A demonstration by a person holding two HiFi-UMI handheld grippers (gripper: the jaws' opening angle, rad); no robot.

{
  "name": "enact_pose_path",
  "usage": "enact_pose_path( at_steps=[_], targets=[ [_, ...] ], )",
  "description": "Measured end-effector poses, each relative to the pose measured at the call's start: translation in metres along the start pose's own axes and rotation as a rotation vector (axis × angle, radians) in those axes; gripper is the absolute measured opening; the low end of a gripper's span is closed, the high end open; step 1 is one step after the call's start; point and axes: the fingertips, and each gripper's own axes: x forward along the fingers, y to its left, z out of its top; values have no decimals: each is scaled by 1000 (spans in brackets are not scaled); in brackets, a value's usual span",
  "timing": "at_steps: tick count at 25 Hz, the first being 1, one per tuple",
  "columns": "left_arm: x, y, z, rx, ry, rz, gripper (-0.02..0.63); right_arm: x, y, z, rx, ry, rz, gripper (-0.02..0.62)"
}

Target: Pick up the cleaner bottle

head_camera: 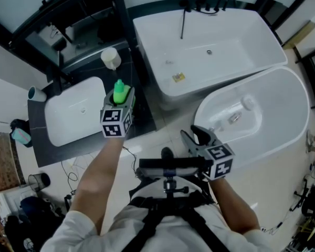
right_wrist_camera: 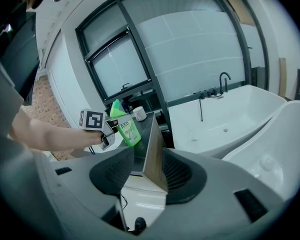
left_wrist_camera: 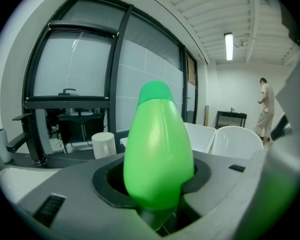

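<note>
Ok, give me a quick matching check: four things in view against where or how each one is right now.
Things:
1 bottle
2 mug
3 right tool
4 tap

Place or state:
a on the dark counter
b open, nothing in it
c at the rim of the rectangular tub
d gripped in the left tool

Pairs: 1-d, 2-a, 3-b, 4-c
</note>
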Motion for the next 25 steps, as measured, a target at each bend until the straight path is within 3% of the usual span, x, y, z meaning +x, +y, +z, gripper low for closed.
enact_pose_path(
  at_steps=[25],
  targets=[
    [0,6,-2,7,33,3,171,-3,3,6,-11,-10,-3,179]
  ],
)
